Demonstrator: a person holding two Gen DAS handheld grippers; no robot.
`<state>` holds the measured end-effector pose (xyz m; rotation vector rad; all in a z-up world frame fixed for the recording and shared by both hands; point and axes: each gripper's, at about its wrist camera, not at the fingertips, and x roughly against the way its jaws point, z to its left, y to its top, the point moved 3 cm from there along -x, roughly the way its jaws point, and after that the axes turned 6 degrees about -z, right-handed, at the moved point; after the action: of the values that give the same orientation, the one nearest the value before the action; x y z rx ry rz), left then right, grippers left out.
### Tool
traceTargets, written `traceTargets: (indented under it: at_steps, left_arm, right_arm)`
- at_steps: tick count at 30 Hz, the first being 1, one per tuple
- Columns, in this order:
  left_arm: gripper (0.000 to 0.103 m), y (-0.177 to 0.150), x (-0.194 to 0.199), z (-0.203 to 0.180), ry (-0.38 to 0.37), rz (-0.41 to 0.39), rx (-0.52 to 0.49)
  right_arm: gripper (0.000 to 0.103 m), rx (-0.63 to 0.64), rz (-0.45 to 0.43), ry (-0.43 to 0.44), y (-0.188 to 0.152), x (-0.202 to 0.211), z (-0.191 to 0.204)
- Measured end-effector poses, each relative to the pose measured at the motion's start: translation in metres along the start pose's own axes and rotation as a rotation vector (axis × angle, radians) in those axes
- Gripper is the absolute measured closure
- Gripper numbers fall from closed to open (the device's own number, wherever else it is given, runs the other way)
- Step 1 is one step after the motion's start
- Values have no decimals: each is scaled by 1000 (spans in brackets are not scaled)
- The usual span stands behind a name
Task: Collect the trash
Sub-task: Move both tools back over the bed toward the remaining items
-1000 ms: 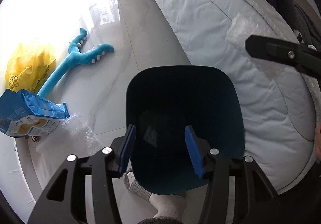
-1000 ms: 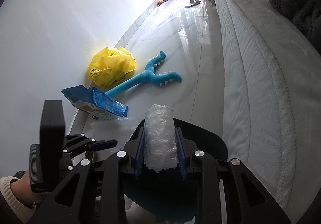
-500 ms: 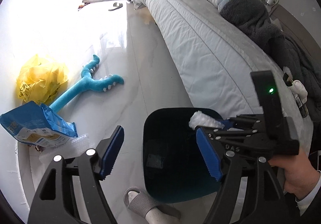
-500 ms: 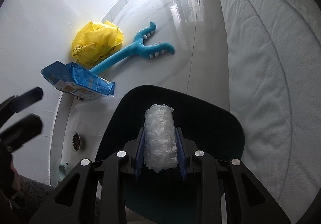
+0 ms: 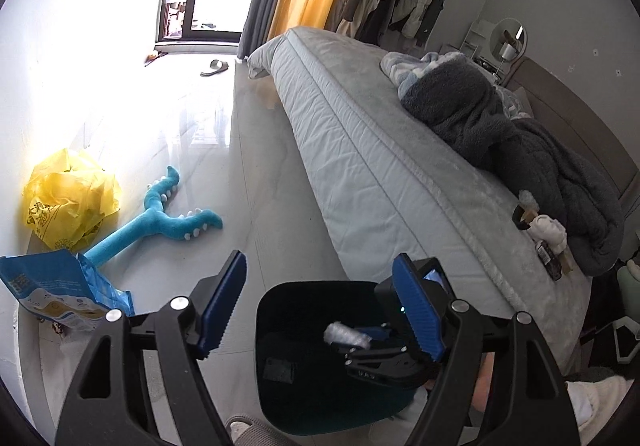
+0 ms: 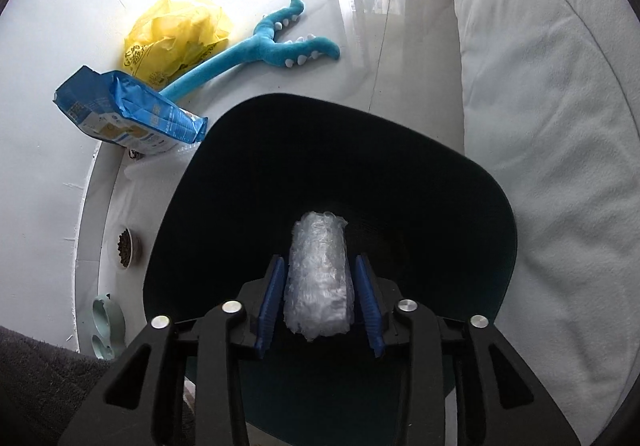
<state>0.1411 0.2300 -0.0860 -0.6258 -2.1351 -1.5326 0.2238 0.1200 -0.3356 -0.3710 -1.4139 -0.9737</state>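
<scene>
The right gripper (image 6: 320, 298) squeezed a roll of bubble wrap (image 6: 319, 278) between its 2 blue fingers, low in the middle of the frame, right over the dark bin (image 6: 400, 182). The left gripper (image 5: 320, 306) was wide open and held nothing, above the same bin.

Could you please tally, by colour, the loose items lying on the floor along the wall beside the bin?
Yellow: 1, the plastic bag.
Blue: 2, the plush toy and the snack bag.
Clear: 1, the bubble wrap sheet under the snack bag.
Total: 4.
</scene>
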Motion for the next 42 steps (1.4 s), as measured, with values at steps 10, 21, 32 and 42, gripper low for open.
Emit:
traceTargets:
  at_steps: [10, 21, 32, 42]
  left_arm:
    - [22, 26, 12, -29, -32, -77, -7]
    - [13, 39, 14, -76, -61, -118, -55]
    - [7, 44, 14, -140, -131, -198, -176]
    - [7, 21, -21, -185, -184, -150, -266]
  right_arm:
    - [50, 26, -52, 10, -9, 35, -4]
    - [40, 36, -278, 52, -4, 130, -25]
    - [29, 16, -491, -14, -10, 216, -78]
    - [22, -68, -614, -83, -35, 270, -150]
